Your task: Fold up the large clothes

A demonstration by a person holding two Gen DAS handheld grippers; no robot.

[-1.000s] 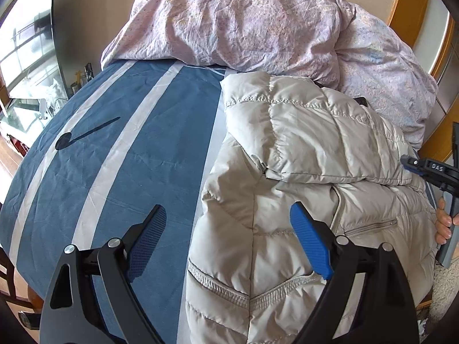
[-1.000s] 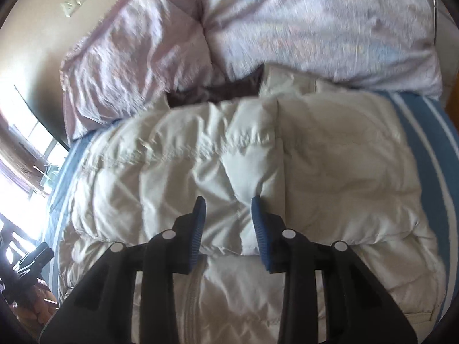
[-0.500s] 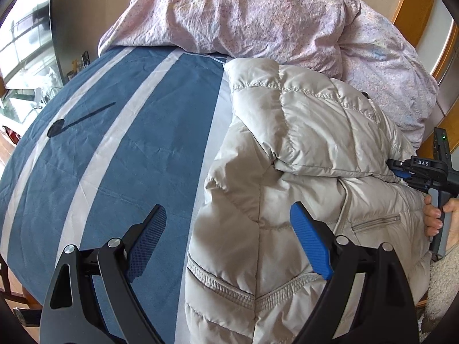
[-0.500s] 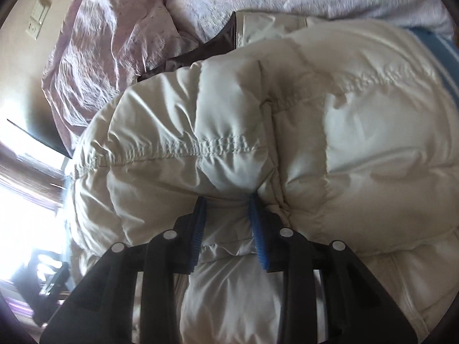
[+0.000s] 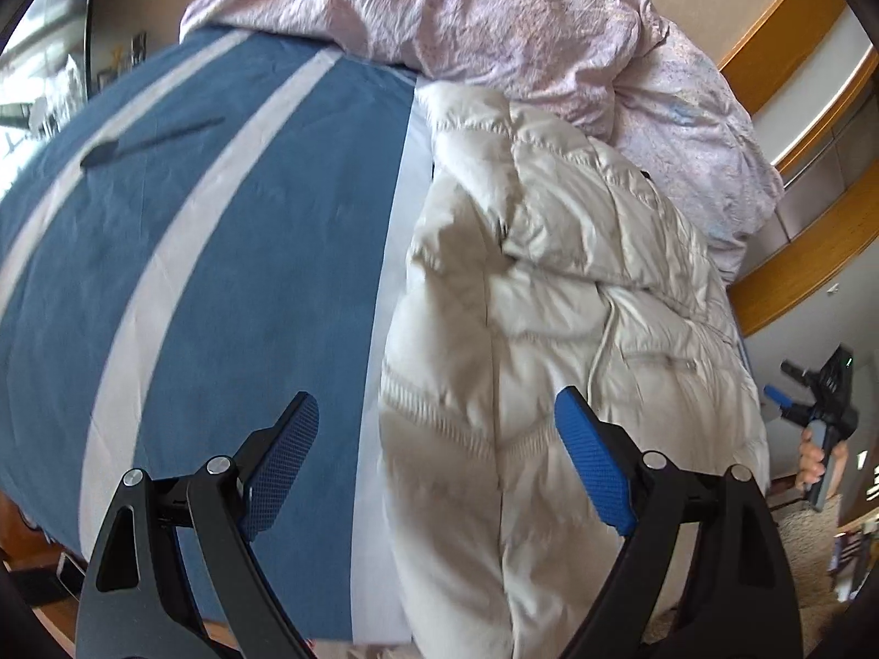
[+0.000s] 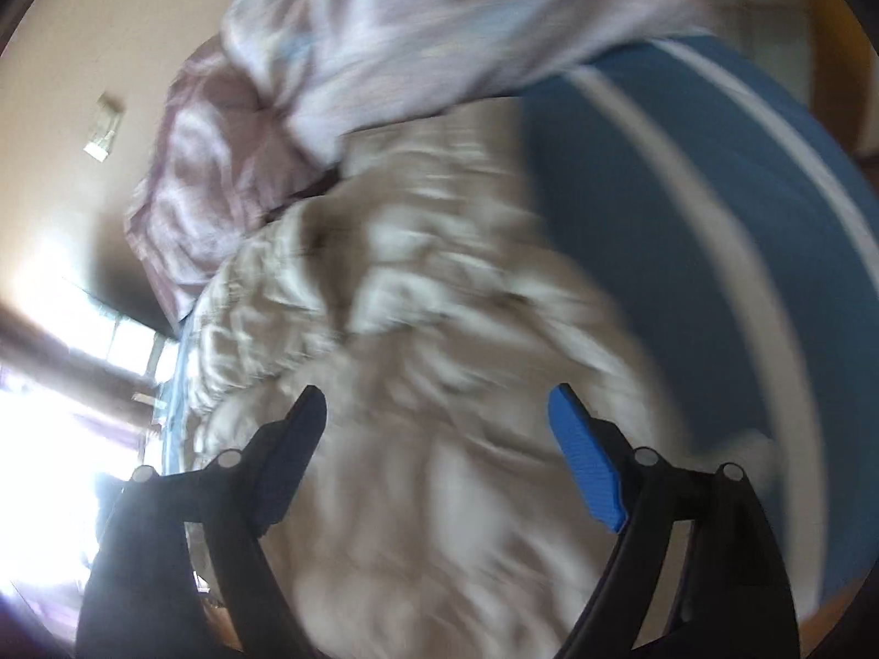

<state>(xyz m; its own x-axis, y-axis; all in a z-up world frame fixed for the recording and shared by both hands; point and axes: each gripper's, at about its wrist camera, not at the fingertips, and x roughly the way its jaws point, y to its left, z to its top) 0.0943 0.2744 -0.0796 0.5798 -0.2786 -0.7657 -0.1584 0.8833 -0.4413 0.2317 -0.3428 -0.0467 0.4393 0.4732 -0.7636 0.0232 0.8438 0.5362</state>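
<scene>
A cream puffer jacket (image 5: 549,318) lies on the right side of the bed, its upper part folded down over the body. My left gripper (image 5: 434,450) is open and empty, hovering above the jacket's lower left edge. My right gripper (image 6: 434,439) is open and empty, held above the jacket (image 6: 417,362); its view is blurred by motion. In the left wrist view the right gripper (image 5: 818,406) shows small at the far right, off the bed, in a hand.
The bed has a blue sheet with white stripes (image 5: 192,274). A crumpled pink duvet (image 5: 494,27) is heaped at the head of the bed. A dark thin object (image 5: 148,137) lies on the sheet at the left. Wooden trim (image 5: 813,252) runs along the right.
My right gripper has let go of the jacket fold, opened wide and pulled back off the bed. My left gripper stayed open and shifted a little.
</scene>
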